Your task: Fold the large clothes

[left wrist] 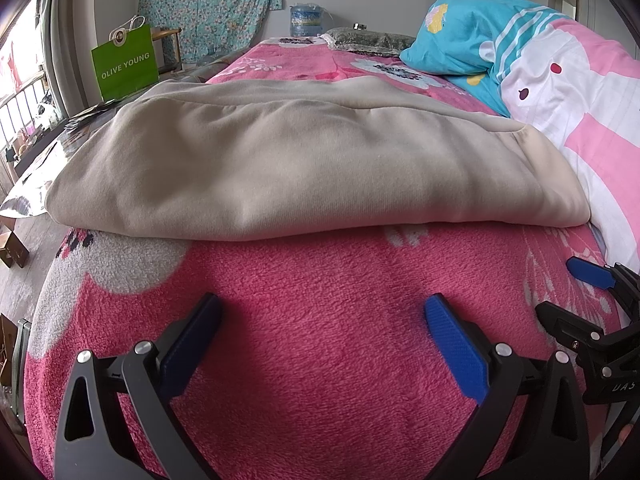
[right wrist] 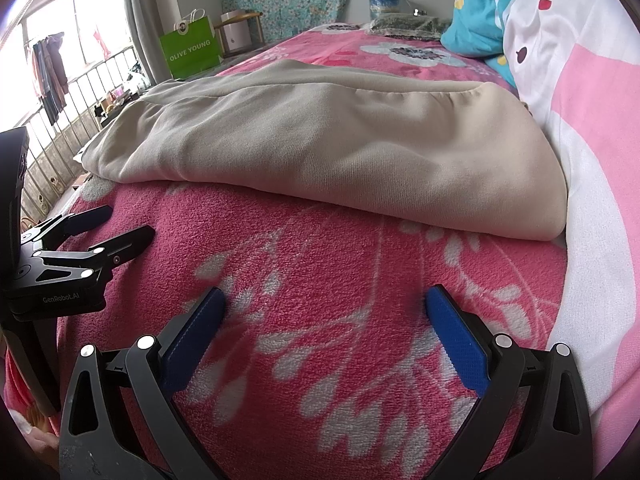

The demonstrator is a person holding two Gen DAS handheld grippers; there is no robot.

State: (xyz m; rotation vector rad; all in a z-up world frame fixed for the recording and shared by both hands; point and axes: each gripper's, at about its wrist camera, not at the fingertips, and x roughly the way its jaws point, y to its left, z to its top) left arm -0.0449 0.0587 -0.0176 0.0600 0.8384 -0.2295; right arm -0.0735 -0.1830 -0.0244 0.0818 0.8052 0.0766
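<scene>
A beige sweatshirt-like garment (left wrist: 280, 160) lies folded into a thick flat rectangle across the pink fleece blanket (left wrist: 320, 320); the right wrist view shows the same garment (right wrist: 340, 152). My left gripper (left wrist: 322, 304) hovers over the blanket short of the garment's near fold, open, nothing between its blue pads. My right gripper (right wrist: 326, 300) is also open and empty, a little back from the garment. Each gripper shows in the other's view: the right gripper (left wrist: 576, 280) at the right edge, the left gripper (right wrist: 120, 224) at the left edge.
A rolled pink, white and blue quilt (left wrist: 560, 92) lies along the bed's right side against the garment. A green paper bag (left wrist: 124, 62) stands by the bed's left, near a railing and window (right wrist: 60, 92). A water jug (left wrist: 306, 20) stands beyond the bed.
</scene>
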